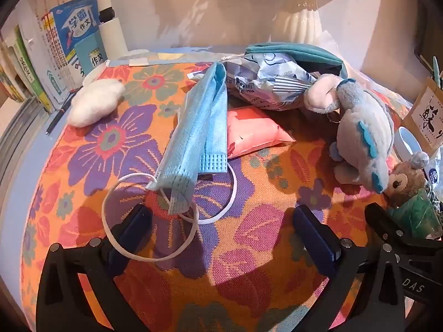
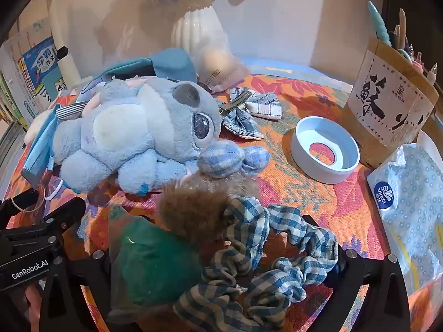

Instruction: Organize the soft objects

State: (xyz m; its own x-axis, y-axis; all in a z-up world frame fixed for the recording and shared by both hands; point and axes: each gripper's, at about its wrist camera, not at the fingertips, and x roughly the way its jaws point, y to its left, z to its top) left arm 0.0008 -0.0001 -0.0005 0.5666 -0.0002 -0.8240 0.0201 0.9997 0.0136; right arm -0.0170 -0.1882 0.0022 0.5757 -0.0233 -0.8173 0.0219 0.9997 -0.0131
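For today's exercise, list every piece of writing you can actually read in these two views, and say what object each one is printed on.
"学霸 作文": blue book cover.
"作文": teal book in front of it.
"OPEN": crumpled silver packet.
"Vinda": tissue pack.
"GenRobot.AI": left gripper's body.
"DAS": right gripper's body.
Brush calligraphy on the pen holder: not readable.
Book spines, the packet's small print: too small.
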